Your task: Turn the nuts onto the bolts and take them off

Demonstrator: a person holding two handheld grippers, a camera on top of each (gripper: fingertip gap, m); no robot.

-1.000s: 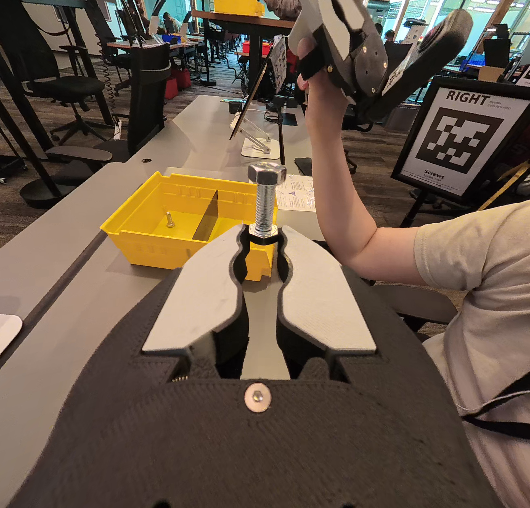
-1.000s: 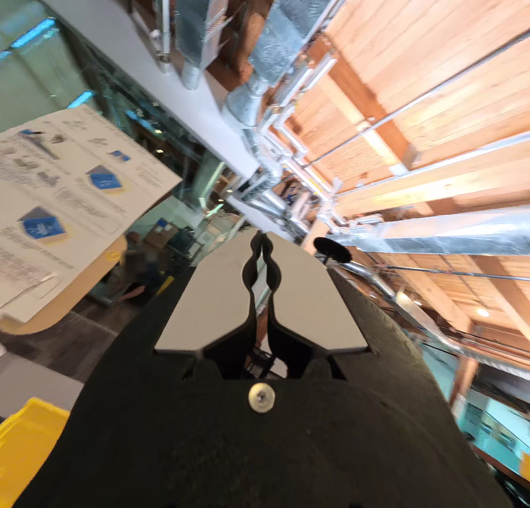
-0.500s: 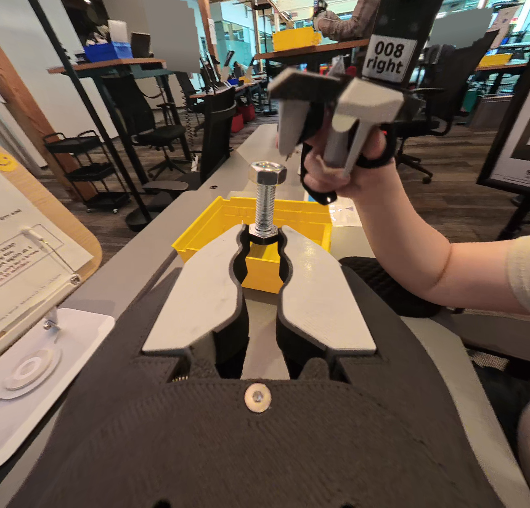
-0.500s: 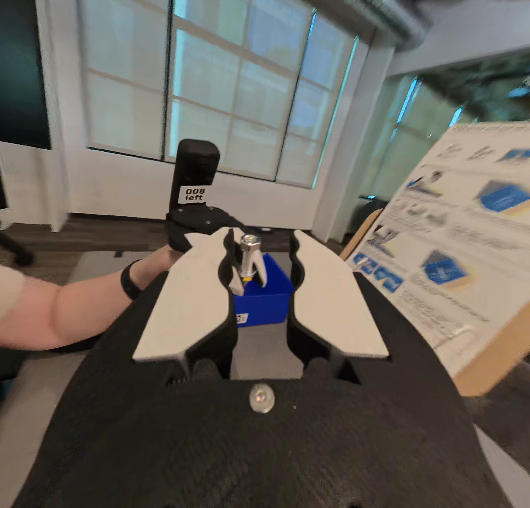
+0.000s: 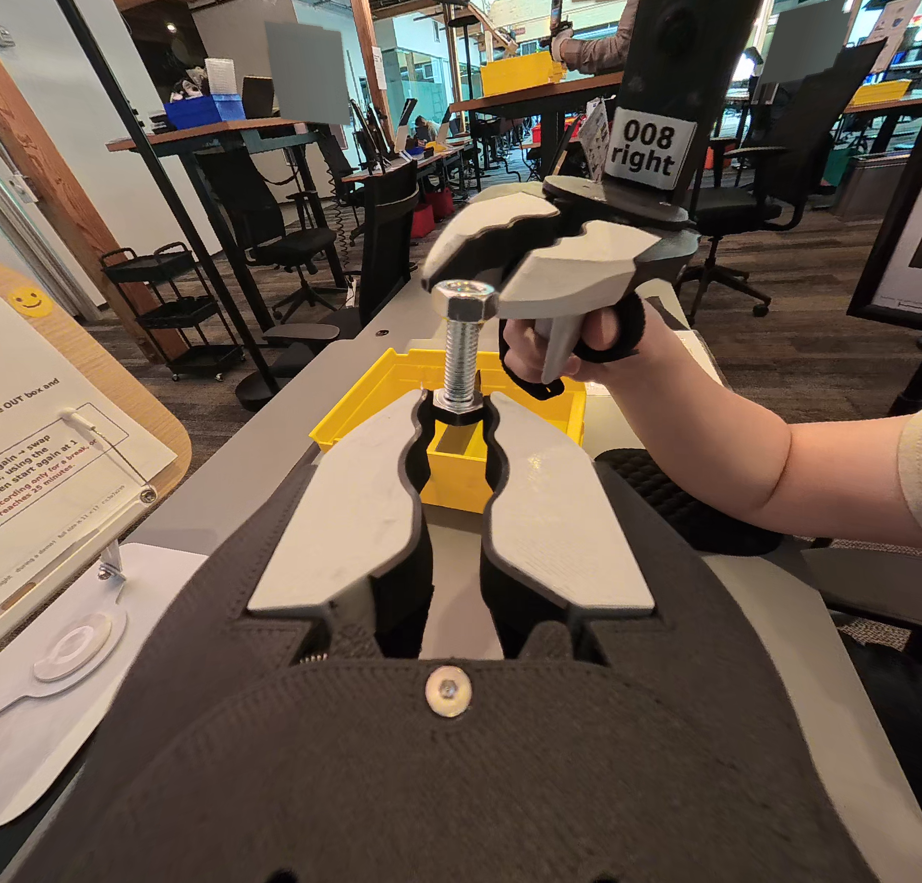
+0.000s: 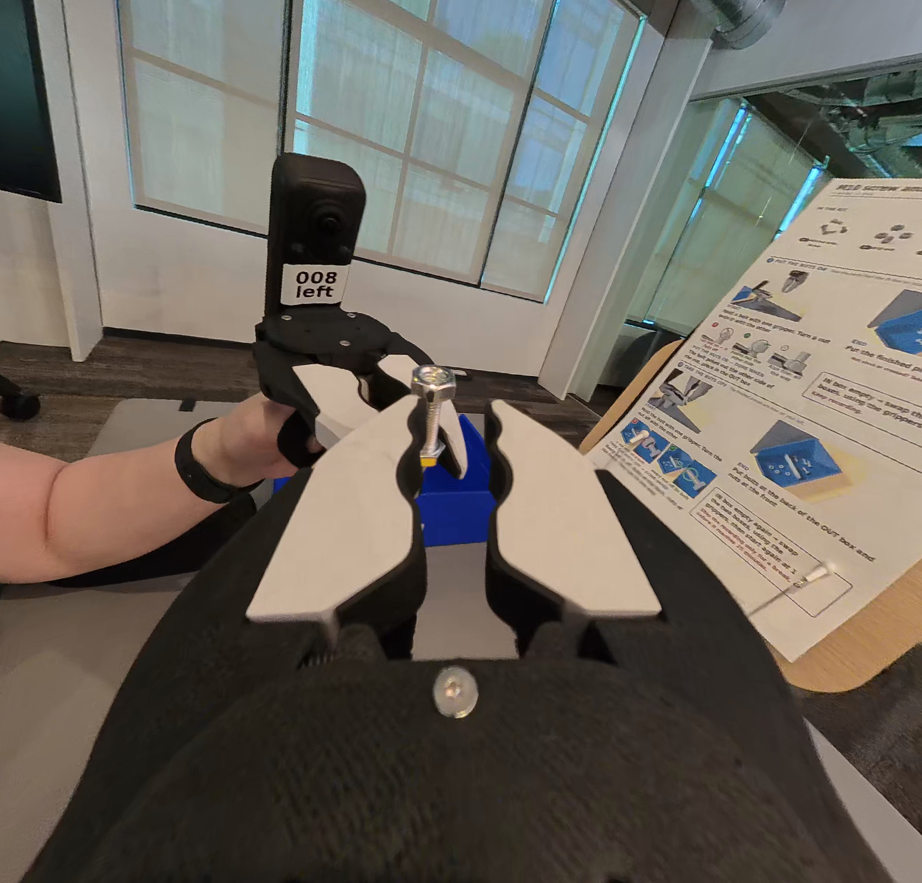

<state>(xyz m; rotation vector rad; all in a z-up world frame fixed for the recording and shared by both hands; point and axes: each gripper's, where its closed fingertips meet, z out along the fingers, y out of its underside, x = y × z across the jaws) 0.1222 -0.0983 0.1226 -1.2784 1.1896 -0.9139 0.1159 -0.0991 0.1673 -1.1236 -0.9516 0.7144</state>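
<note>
Left tongs (image 5: 456, 412) are clamped on the nut (image 5: 457, 403), and the bolt (image 5: 463, 345) stands upright out of it, hex head on top, held in the air above the yellow bin (image 5: 349, 420) on the table (image 5: 224, 490). The nut sits low on the thread, near the far end from the head, so as I read it this pair is either barely started or nearly apart; I can't tell which from here. Right tongs (image 6: 451, 440) are spread open and closing in on the bolt head (image 6: 433, 381), with one finger (image 5: 564, 280) just beside the head, not gripping yet. Behind the bolt in the right view there's a blue bin (image 6: 456, 510). What's left, by my judgement: seize the head, turn it against the held nut, then drop the parts in a bin.
</note>
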